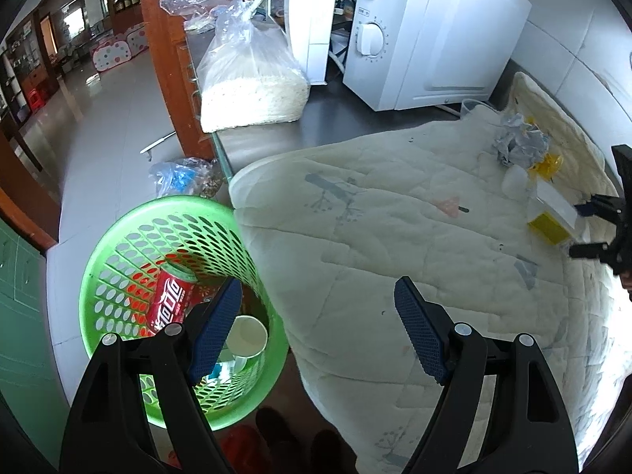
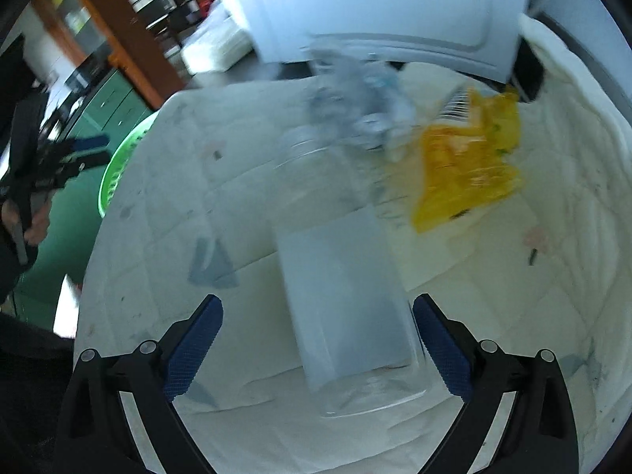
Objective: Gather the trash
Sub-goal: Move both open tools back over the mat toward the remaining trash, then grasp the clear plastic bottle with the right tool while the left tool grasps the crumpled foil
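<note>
Trash lies nearest us in the right wrist view, where a clear plastic container [image 2: 347, 308] with a pale label rests on its side on the quilted cloth [image 2: 513, 316], sitting between the spread fingers of our right gripper [image 2: 316, 349]; the jaws stand wide and we see neither blue pad touching it, though the blur makes that hard to be sure of. Just past the container we find a yellow wrapper [image 2: 466, 166] and a crumpled grey wad [image 2: 355, 98], both smeared by motion, with the white microwave [image 2: 395, 8] behind them. Off to the left of that view our left gripper [image 2: 85, 150] hangs above the rim of the green basket [image 2: 118, 166]. From the left wrist, our left gripper [image 1: 318, 328] is likewise wide open and holds nothing, poised over the edge where the cloth [image 1: 355, 237] meets the green basket [image 1: 118, 245] on the floor below. Inside the basket we see a red cola can [image 1: 170, 296] and a paper cup [image 1: 247, 335] lying together. Farther across the cloth sit the grey wad [image 1: 519, 140] and yellow wrapper [image 1: 551, 227], with our right gripper [image 1: 580, 229] beside them. Beyond, a clear bag of white grains [image 1: 252, 79] stands by the microwave [image 1: 434, 31].
</note>
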